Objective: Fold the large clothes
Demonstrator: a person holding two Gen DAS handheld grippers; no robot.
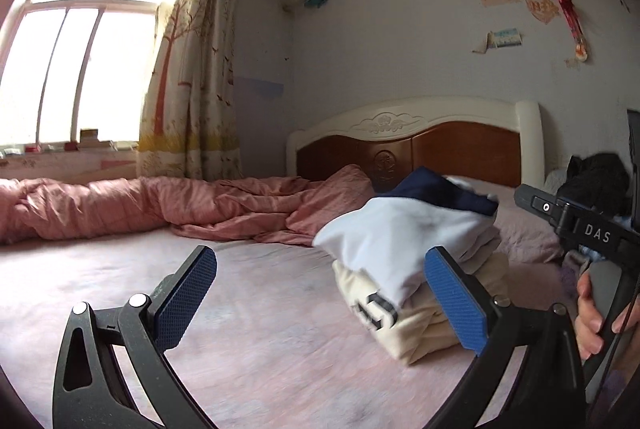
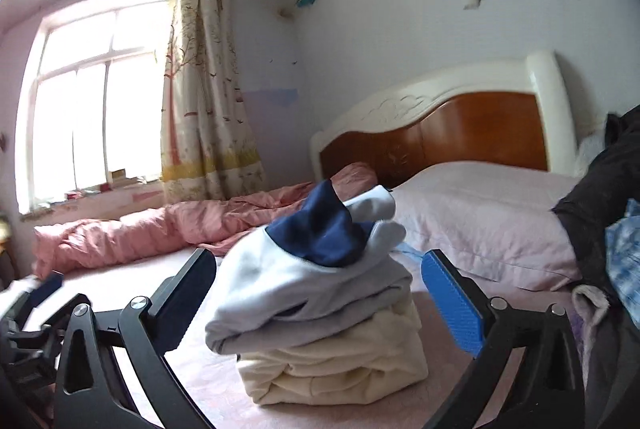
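White-and-navy top (image 2: 308,269) lies folded on a cream garment (image 2: 336,361), a neat stack on the pink bed (image 1: 248,309) well short of the headboard (image 2: 472,125). Both the left gripper (image 1: 320,301) and the right gripper (image 2: 320,301) are spread wide and empty, so these two pieces look finished. Dark and blue clothes (image 2: 612,229) heaped at the bed's right edge probably remain to be folded.
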